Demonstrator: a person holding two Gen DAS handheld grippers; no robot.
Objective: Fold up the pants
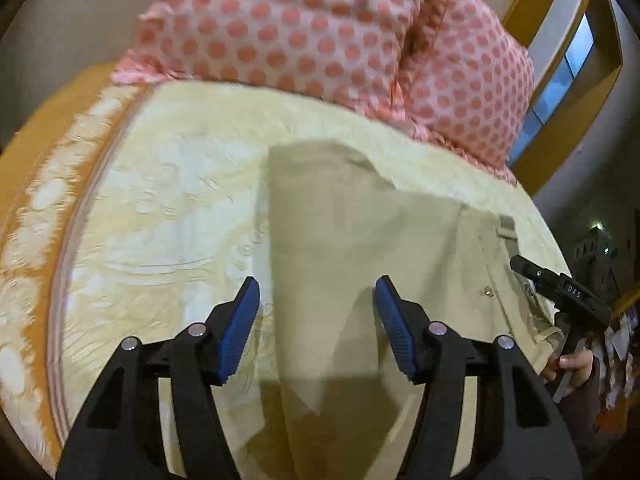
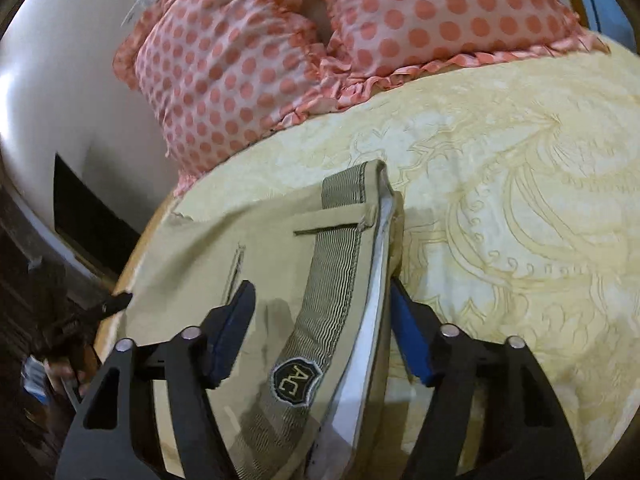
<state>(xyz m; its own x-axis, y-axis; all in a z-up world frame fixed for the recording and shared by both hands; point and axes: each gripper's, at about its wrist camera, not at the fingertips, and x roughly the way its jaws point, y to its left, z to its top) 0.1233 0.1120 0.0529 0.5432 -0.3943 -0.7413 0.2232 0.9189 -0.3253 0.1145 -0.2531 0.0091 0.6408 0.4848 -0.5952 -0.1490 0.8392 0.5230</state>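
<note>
Hand-held gripper (image 1: 318, 312) agape over khaki pants (image 1: 340, 240), lengthwise toward pillows (image 1: 320, 28).

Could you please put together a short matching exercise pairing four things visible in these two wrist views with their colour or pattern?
Things:
1. the folded cotton pants
2. the ruffled fabric pillows
3. the embossed bedspread
4. the rubber pads on the left gripper fingers

Colour or pattern:
A. pale yellow with a raised swirl design
B. blue
C. plain khaki beige
D. pink with salmon dots

Pairs: 1-C, 2-D, 3-A, 4-B
</note>
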